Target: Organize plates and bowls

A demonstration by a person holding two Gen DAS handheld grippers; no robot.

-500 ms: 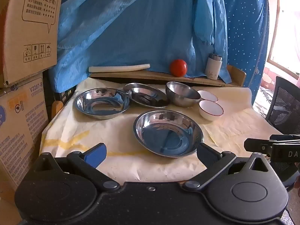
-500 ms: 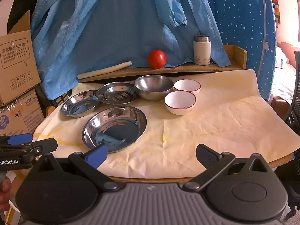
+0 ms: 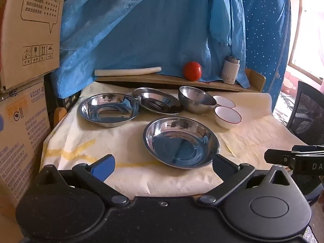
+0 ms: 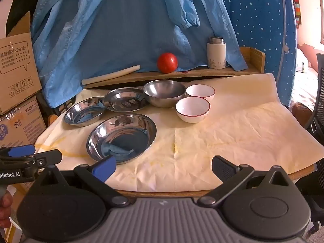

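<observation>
plates (image 3: 181, 141) and bowls (image 4: 192, 109) sit loose on the paper-covered table (image 4: 243, 133); left gripper (image 3: 163, 167) and right gripper (image 4: 164, 167) both spread wide, empty.

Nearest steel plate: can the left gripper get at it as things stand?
Probably yes. The left gripper is open and empty, and the nearest steel plate lies just ahead with nothing between; the white bowl sits apart.

The place looks like a lived-in home room used for storage: stacked cardboard boxes (image 3: 30, 30) stand beside a paper-covered table (image 4: 243, 131), blue garments (image 4: 121, 30) hang behind it, a mesh chair (image 3: 307, 117) sits near a bright window (image 3: 307, 40).
</observation>
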